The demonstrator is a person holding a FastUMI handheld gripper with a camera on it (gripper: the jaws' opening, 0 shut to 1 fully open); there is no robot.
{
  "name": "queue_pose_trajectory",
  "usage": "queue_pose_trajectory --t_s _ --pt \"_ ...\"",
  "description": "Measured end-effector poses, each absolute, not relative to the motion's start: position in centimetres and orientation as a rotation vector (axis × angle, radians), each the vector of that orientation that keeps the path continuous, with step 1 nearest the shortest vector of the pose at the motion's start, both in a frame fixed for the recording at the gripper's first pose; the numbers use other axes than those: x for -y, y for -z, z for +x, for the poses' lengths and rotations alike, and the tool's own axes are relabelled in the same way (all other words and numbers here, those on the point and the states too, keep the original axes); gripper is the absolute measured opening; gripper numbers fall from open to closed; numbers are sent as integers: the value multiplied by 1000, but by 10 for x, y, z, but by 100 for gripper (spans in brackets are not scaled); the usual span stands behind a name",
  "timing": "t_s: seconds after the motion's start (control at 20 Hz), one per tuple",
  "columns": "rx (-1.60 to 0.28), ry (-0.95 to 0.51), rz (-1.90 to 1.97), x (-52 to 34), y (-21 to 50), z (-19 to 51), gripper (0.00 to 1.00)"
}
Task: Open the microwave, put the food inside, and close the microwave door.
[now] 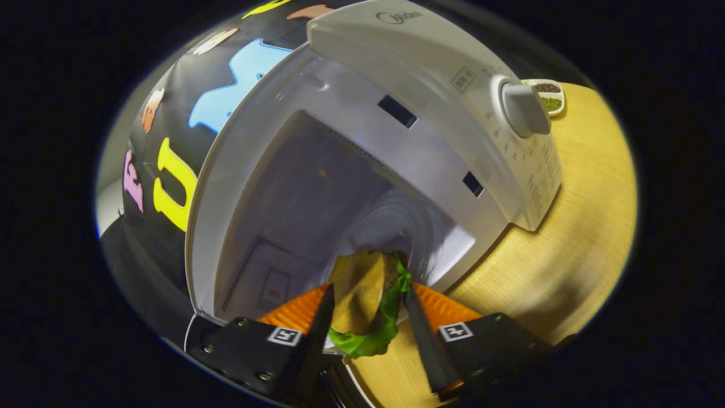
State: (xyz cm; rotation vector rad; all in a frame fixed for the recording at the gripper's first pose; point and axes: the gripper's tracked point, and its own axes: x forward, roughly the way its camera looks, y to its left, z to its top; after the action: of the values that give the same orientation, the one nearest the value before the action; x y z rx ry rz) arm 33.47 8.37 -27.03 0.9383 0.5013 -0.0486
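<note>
Holding a sandwich (365, 300) right now: the gripper (368, 317) is clamping it from both sides, both fingers (320, 323) pressing on the bun, so the jaws are sitting narrow around it. Green lettuce is sticking out of the sandwich at the end nearest the camera, and the brown bun is facing up between the fingers.

Everything else I'm placing off the microwave (362, 170). It's standing open, with the whole view rolled sideways, so the cavity is gaping straight ahead of the fingers. The sandwich is hanging right at the mouth of the microwave, roughly over the front lip of the cavity, with the glass turntable (391, 226) lying just beyond it inside. I can't tell if the food is touching the floor of the cavity or not.

The microwave's control panel with its round dial (524, 110) is sitting beside the opening. The microwave is resting on a wooden table (578, 238), and past the dial side of it a small dish (548, 95) of dark and green stuff is sitting on that table.
</note>
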Motion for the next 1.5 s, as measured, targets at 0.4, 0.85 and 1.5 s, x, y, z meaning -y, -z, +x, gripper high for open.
queue_pose_trajectory --t_s 0.4,0.85,1.5 --pt "-448 22 755 -60 227 299 97" --pt "-350 -100 566 -72 148 208 97" --pt "-243 -362 380 -138 72 64 97"
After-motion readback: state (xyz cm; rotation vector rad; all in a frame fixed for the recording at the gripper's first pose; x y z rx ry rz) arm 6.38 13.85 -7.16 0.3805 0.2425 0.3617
